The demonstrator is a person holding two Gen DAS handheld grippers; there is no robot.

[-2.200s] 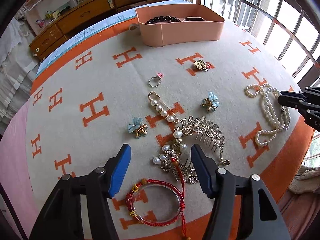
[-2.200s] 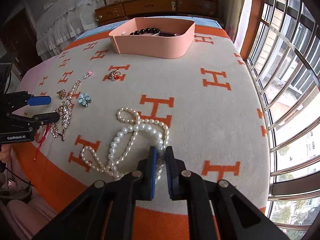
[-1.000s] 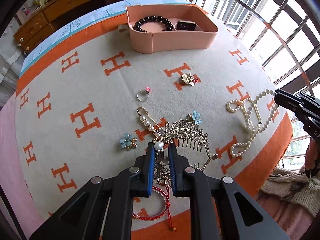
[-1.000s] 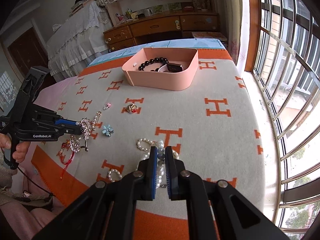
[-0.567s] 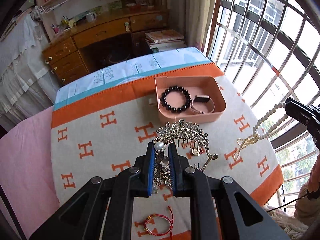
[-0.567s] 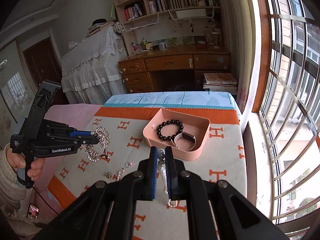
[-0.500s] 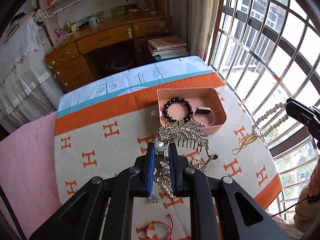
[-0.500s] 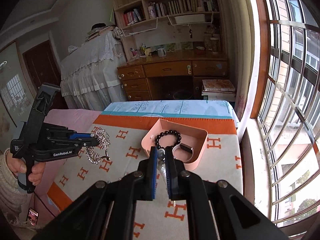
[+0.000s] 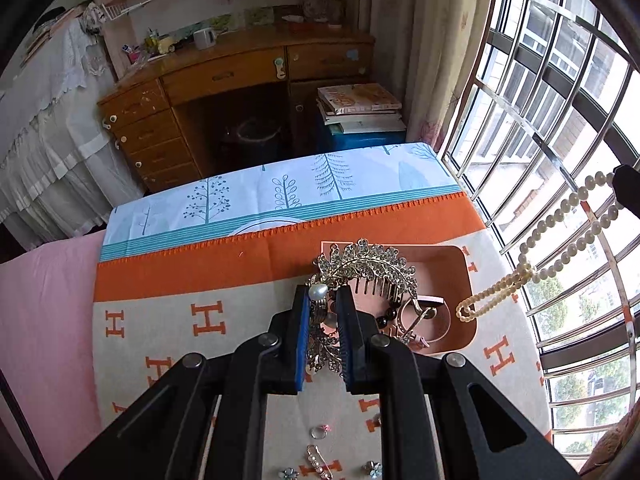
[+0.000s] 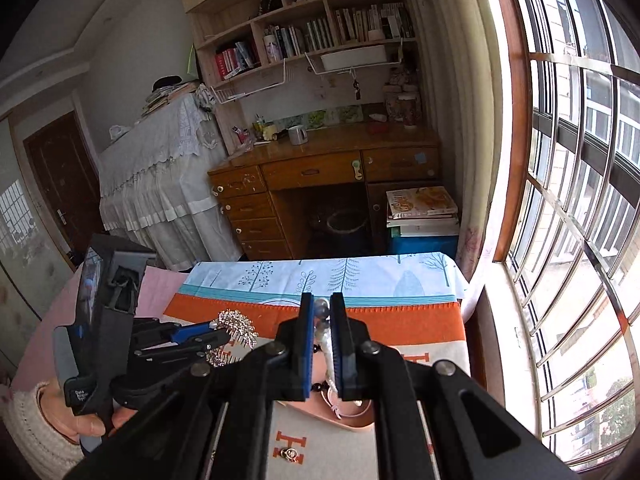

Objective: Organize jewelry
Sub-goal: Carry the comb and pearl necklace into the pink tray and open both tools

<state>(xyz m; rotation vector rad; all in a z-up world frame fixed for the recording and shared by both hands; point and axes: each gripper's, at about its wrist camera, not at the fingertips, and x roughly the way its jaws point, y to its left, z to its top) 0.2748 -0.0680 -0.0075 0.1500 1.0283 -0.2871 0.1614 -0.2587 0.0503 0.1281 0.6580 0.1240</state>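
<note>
My left gripper (image 9: pixel 322 300) is shut on a gold leaf-shaped hair comb with pearls (image 9: pixel 366 266) and holds it high over the pink jewelry tray (image 9: pixel 460 276). The comb also shows in the right wrist view (image 10: pixel 236 326), held by the left gripper (image 10: pixel 218 334). My right gripper (image 10: pixel 321 312) is shut on a pearl necklace (image 10: pixel 326 344) that hangs down above the tray (image 10: pixel 344 420). In the left wrist view the necklace (image 9: pixel 556 236) dangles at the right from the right gripper (image 9: pixel 626 190). A dark bead bracelet (image 9: pixel 386 318) lies in the tray.
Below lie a ring (image 9: pixel 318 432), a pearl pin (image 9: pixel 320 462), flower earrings (image 9: pixel 288 473) and a brooch (image 10: pixel 289 454) on the orange-and-cream H-pattern blanket (image 9: pixel 168 292). A wooden desk (image 10: pixel 320 168) stands beyond. Barred windows (image 9: pixel 560 100) are on the right.
Both grippers closed on their pieces, the left on the comb and the right on the necklace, lifted them off the blanket and carried them up toward the pink tray.
</note>
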